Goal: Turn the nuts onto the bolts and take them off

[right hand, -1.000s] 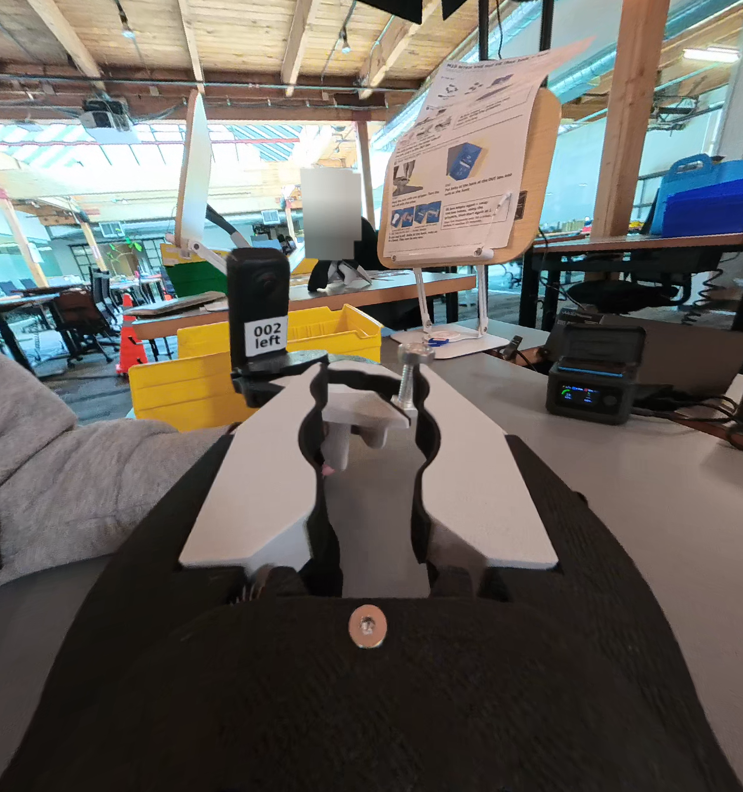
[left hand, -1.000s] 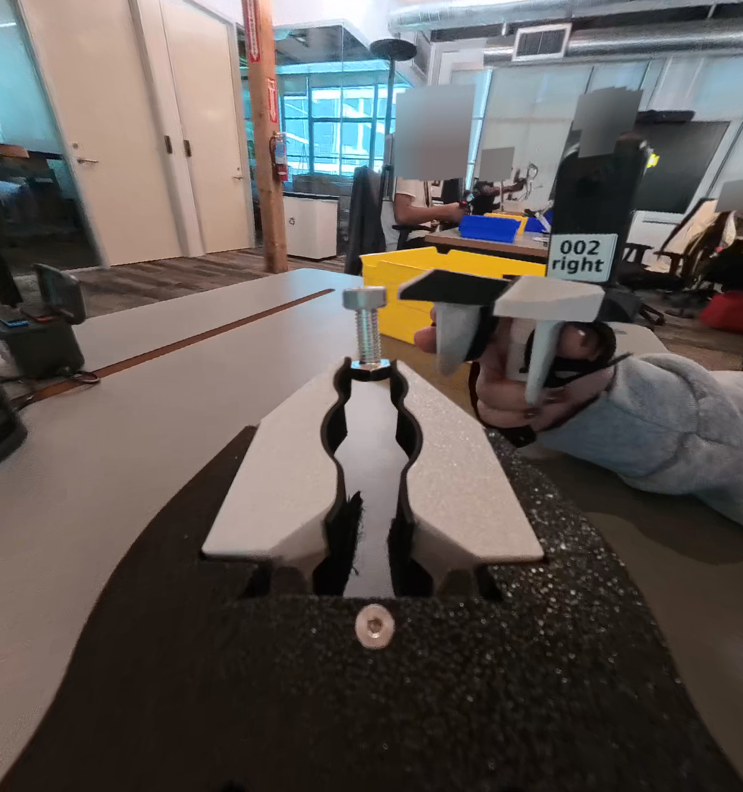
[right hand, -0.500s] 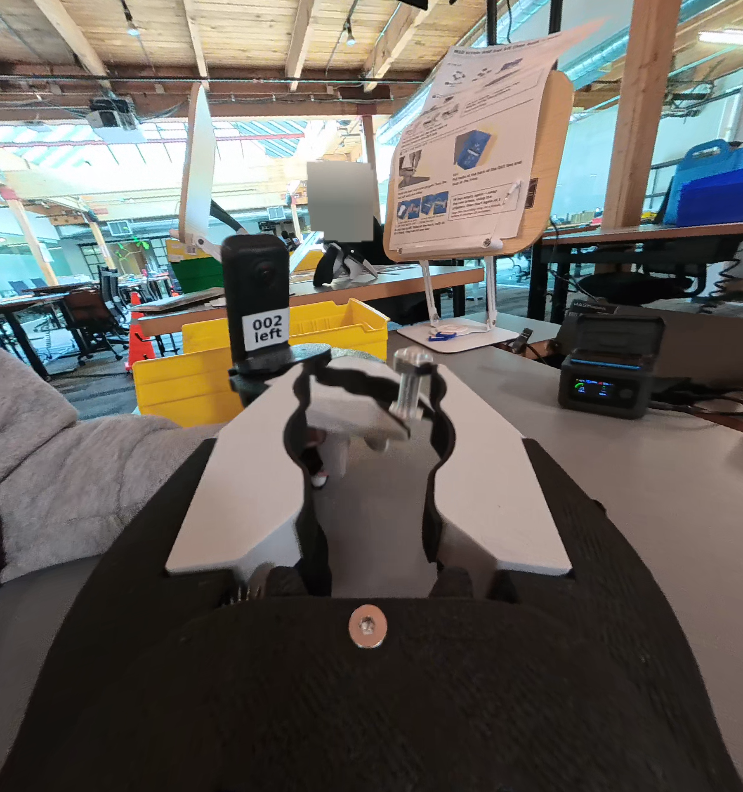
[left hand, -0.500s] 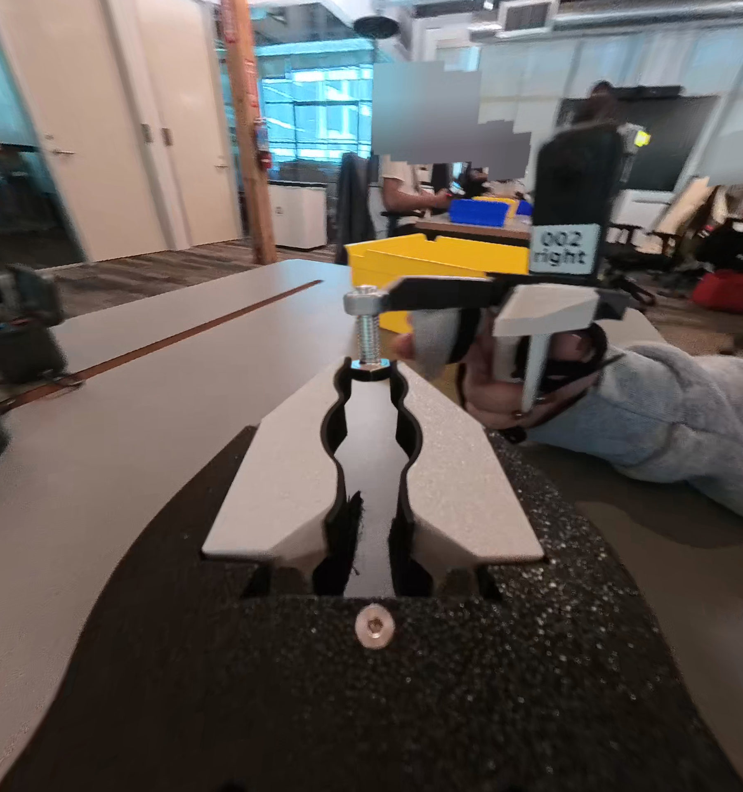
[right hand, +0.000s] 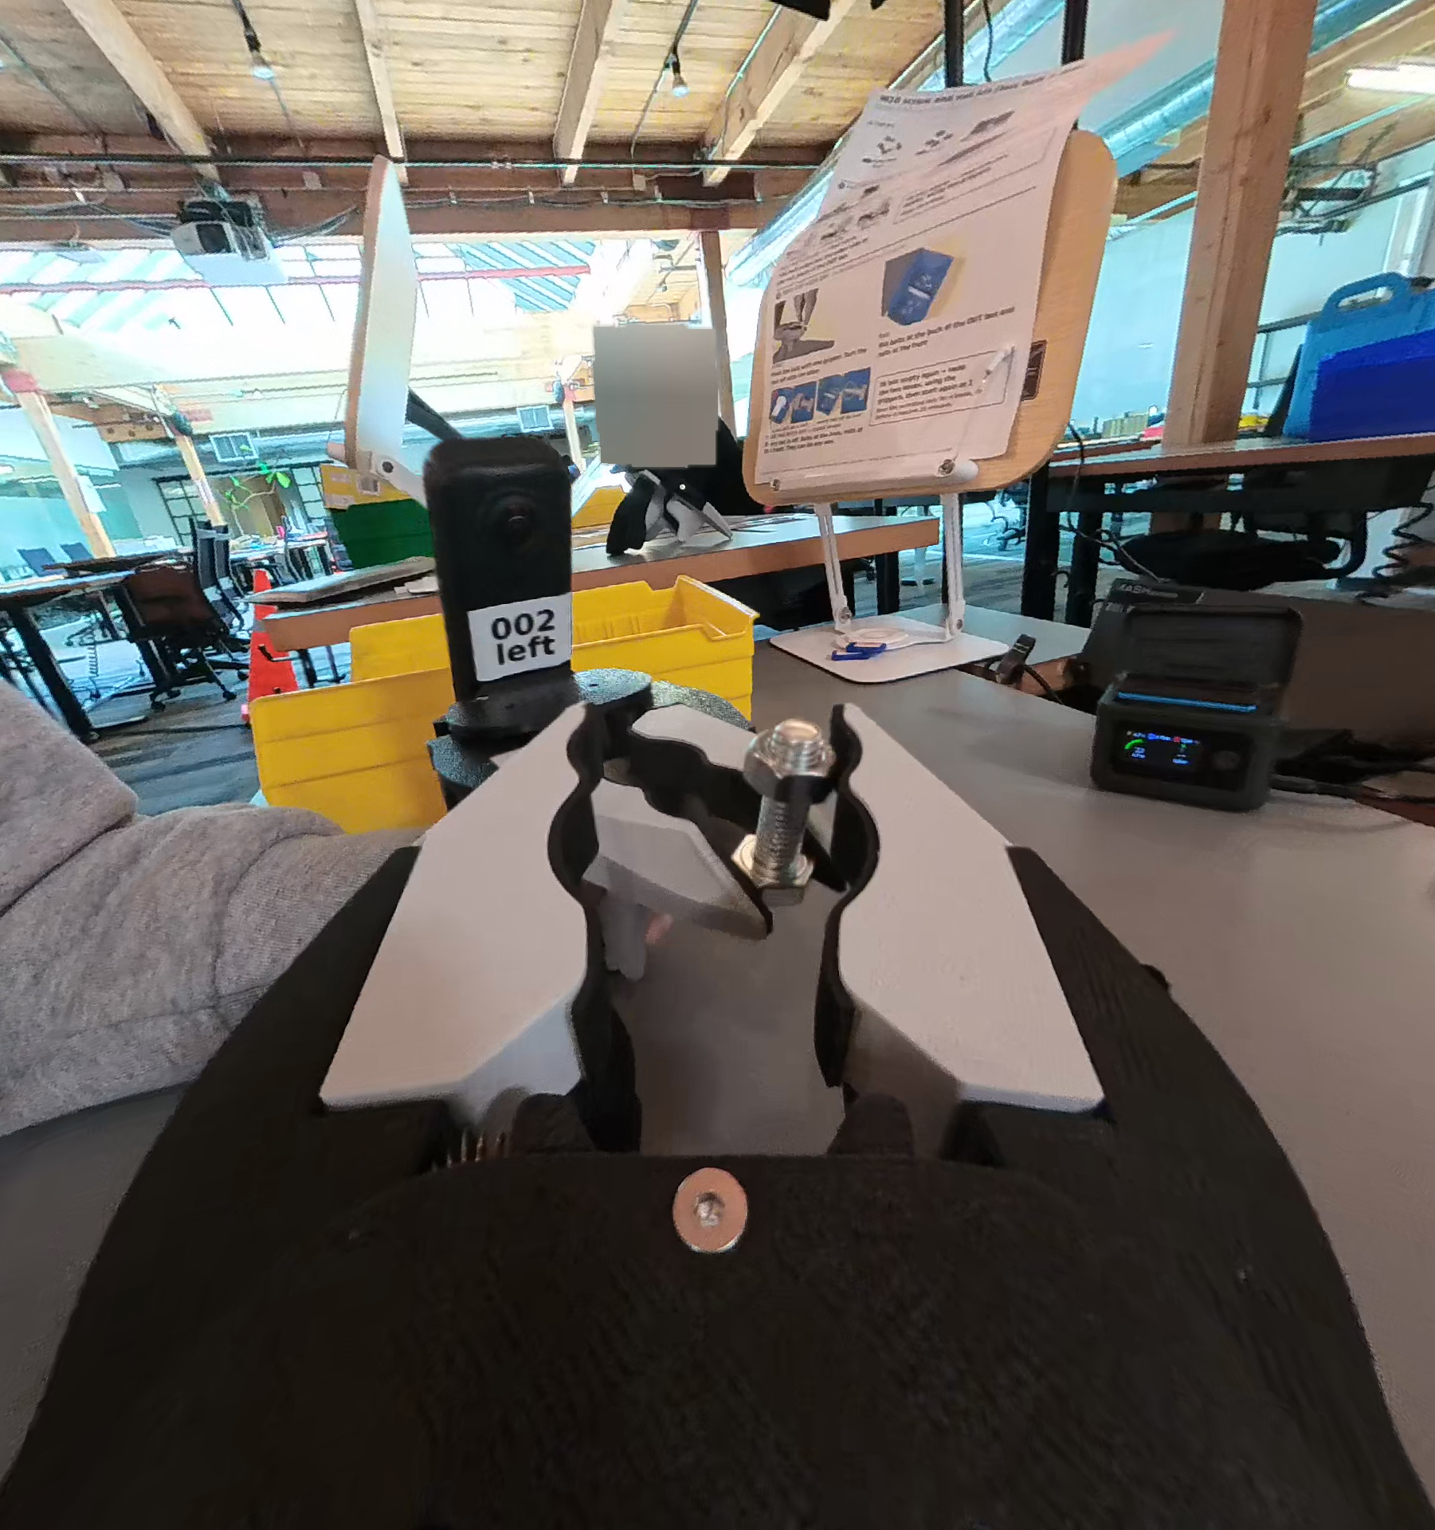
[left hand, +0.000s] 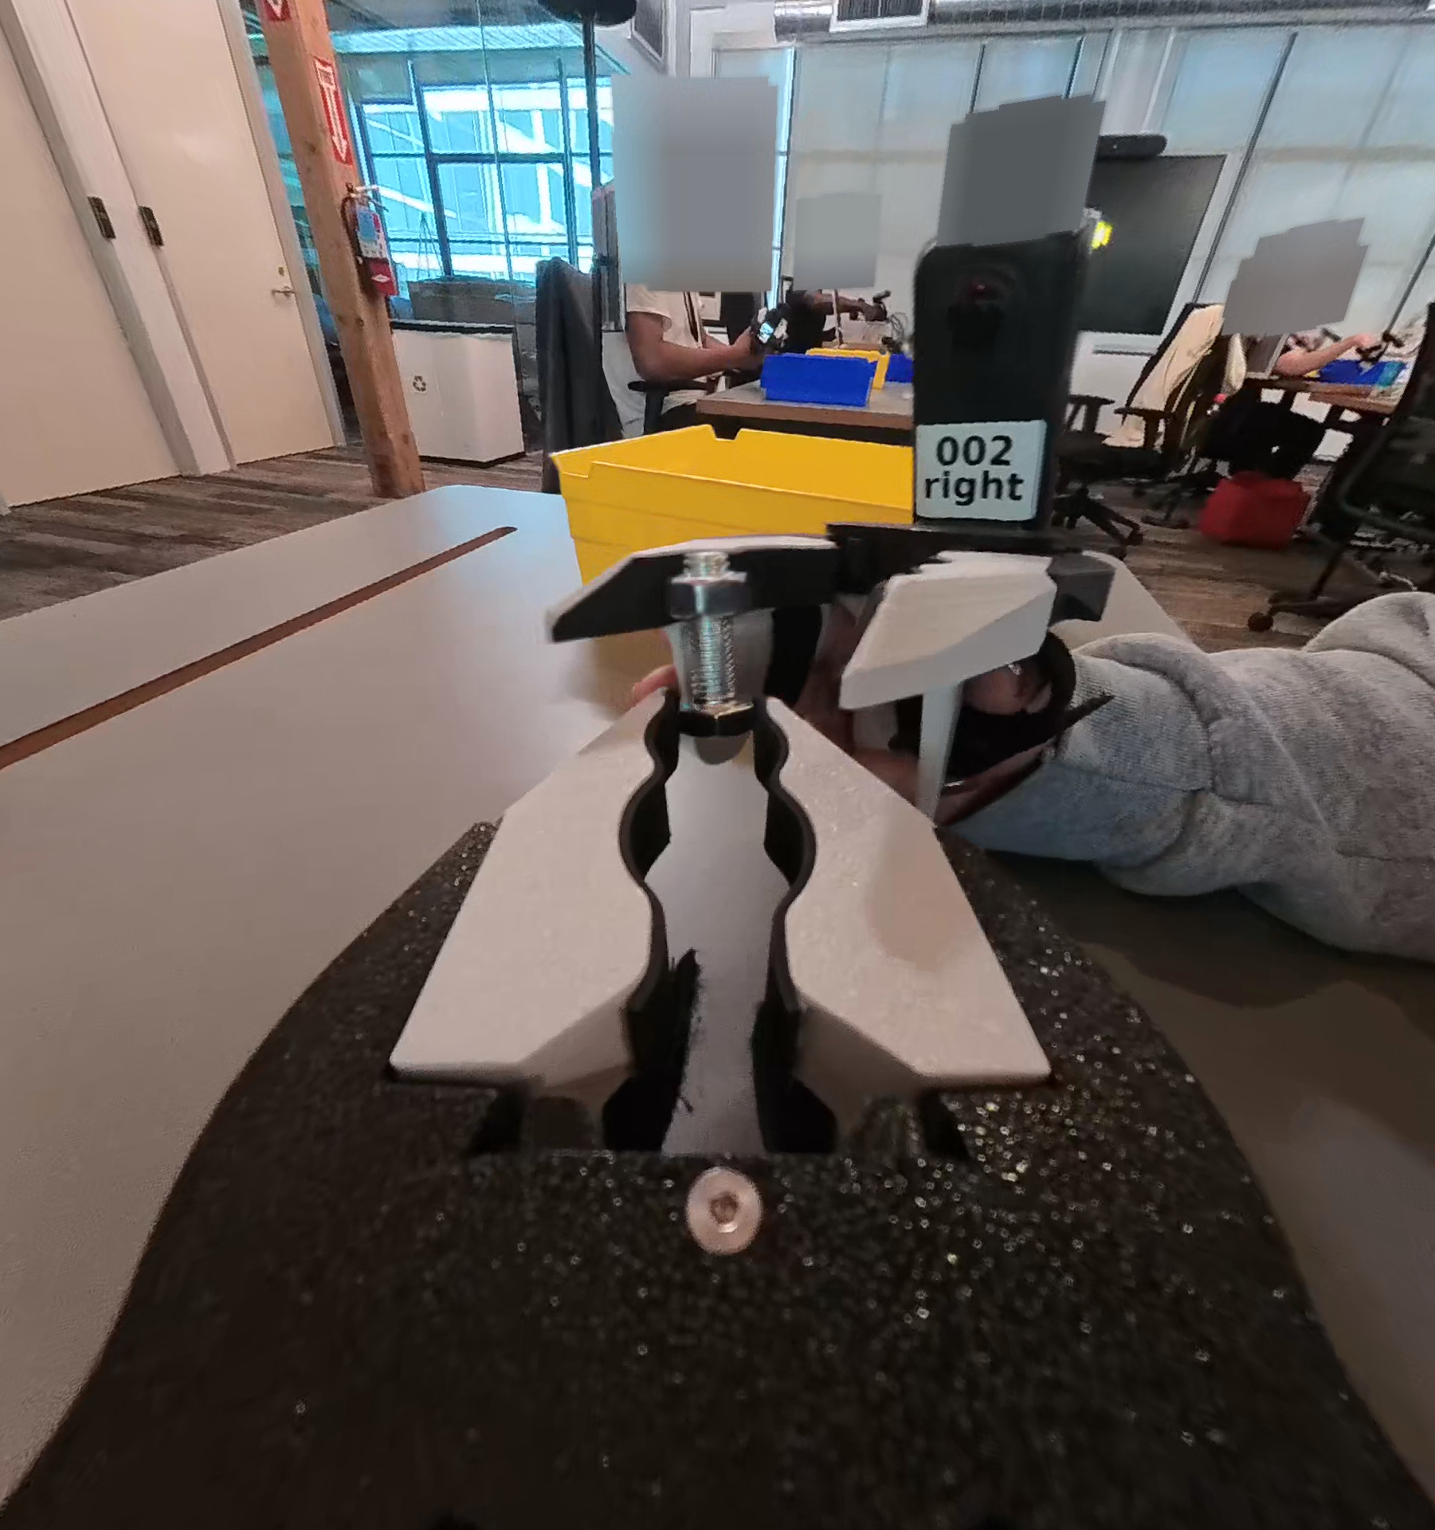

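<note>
A silver bolt (left hand: 707, 662) stands upright, thread up, with a hex nut (left hand: 701, 593) near the top of the thread. My left gripper (left hand: 714, 722) is shut on the bolt's hex head at the bottom. My right gripper (right hand: 710, 724) is open, and its two fingers straddle the nut (right hand: 788, 757), which sits close to the right finger without being clamped. In the left wrist view the right gripper (left hand: 813, 608) comes in from the right at nut height. In the right wrist view the left gripper's fingertips (right hand: 681, 882) hold the bolt head (right hand: 773, 869).
A yellow bin (left hand: 697, 497) stands behind the bolt on the grey table (left hand: 242, 786). A person's grey sleeve (left hand: 1244, 770) lies on the table at right. A paper on a wooden stand (right hand: 912, 331) and a black device with a screen (right hand: 1186, 737) stand further along the table.
My right gripper has opened wider and moved in to the bolt, so its fingers now straddle the nut. My left gripper still holds the bolt upright.
</note>
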`<act>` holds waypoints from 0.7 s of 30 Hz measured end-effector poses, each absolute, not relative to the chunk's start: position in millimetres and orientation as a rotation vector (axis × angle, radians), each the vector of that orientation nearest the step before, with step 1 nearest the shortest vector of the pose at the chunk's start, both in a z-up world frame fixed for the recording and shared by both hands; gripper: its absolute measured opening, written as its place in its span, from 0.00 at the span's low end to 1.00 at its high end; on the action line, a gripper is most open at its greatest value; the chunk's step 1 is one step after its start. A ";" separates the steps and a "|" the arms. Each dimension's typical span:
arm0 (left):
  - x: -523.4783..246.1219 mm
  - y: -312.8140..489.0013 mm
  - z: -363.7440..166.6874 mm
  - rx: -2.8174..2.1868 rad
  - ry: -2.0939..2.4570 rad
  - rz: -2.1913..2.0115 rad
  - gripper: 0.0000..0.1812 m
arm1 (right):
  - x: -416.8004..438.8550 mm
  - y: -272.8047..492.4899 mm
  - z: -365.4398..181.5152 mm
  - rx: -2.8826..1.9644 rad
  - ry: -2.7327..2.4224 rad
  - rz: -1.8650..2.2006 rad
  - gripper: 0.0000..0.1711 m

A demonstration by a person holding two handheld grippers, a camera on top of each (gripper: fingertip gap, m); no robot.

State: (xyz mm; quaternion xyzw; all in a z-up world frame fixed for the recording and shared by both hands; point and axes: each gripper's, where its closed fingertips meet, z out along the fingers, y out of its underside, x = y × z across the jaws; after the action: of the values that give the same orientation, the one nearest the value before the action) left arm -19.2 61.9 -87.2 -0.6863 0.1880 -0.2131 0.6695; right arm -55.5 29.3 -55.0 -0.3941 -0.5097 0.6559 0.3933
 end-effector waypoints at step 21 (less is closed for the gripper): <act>-56.1 64.6 -85.4 -1.557 0.282 -0.339 0.08 | -55.3 37.7 -55.4 -1.034 -1.245 1.685 0.33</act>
State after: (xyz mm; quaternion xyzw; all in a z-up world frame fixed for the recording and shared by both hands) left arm -56.1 64.6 -85.4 -0.6962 0.1261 -0.1517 0.6903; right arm -55.3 37.7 -55.4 -0.4070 -0.4904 0.6637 0.3917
